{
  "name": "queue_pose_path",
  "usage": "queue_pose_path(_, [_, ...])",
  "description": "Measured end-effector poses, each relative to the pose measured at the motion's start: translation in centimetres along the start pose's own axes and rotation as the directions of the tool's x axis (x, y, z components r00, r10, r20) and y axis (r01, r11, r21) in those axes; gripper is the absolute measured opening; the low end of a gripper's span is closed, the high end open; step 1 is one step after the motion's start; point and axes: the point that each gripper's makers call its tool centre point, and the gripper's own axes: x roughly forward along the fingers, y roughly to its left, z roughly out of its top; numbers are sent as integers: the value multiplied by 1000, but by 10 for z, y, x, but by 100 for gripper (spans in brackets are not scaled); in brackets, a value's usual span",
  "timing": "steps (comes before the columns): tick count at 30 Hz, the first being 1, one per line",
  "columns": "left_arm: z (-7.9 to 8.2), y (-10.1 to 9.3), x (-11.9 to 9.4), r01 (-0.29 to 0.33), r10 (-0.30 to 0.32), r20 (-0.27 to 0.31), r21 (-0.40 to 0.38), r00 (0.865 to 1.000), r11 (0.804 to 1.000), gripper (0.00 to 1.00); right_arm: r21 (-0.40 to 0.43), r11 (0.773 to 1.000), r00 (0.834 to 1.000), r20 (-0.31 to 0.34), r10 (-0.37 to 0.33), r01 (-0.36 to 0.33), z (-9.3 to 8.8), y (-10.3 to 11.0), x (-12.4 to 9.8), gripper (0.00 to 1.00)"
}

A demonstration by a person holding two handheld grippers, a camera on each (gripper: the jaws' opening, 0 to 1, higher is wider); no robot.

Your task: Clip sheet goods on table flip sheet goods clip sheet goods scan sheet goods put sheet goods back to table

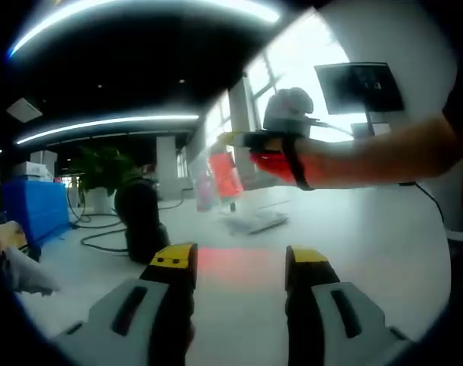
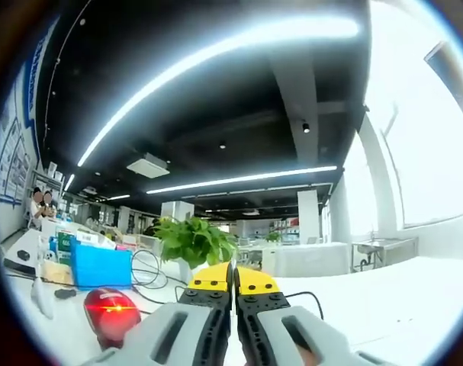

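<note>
Hanging long-side down above the white table (image 1: pixel 353 229), our translucent, red-tinted sheet goods (image 1: pixel 225 174) dangle from the right gripper (image 1: pixel 246 140), jaws pinched shut; our left gripper (image 1: pixel 241 263) waits below, jaws parted.

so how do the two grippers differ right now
The left gripper has its jaws spread apart with white table showing between them; the right gripper has its jaws pressed together. Nothing lies between the left jaws; whether the right pair pinches a sheet cannot be told. Both have yellow tips on grey bodies.
</note>
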Motion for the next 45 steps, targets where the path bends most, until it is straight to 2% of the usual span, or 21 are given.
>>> queue_pose_path(10, [0,-2,0,1,-1,-1,3,1000,1000,38,-31,999,999,7,35,-35,2,15,-2,0])
queue_pose_path(16, [0,-3,-1,3,-3,-1,4,1000,1000,38,-13,998,998,2,57,-57,9,10,3,0])
queue_pose_path(23, [0,-3,-1,1,-1,0,6,1000,1000,38,-37,995,996,-7,94,-95,19,5,2,0])
queue_pose_path(29, [1,-3,0,2,-2,-1,8,1000,1000,38,-148,978,989,-14,145,-145,20,5,2,0])
queue_pose_path(35, [0,-2,0,2,-2,-5,12,1000,1000,38,-164,973,987,-15,160,-161,22,3,0,0])
queue_pose_path(40, [-1,-2,0,2,-2,-7,15,1000,1000,38,-194,958,977,2,214,-209,30,6,-6,0])
queue_pose_path(45, [-1,-1,0,1,-1,-9,18,1000,1000,38,-216,952,975,3,224,-218,37,2,-13,0])
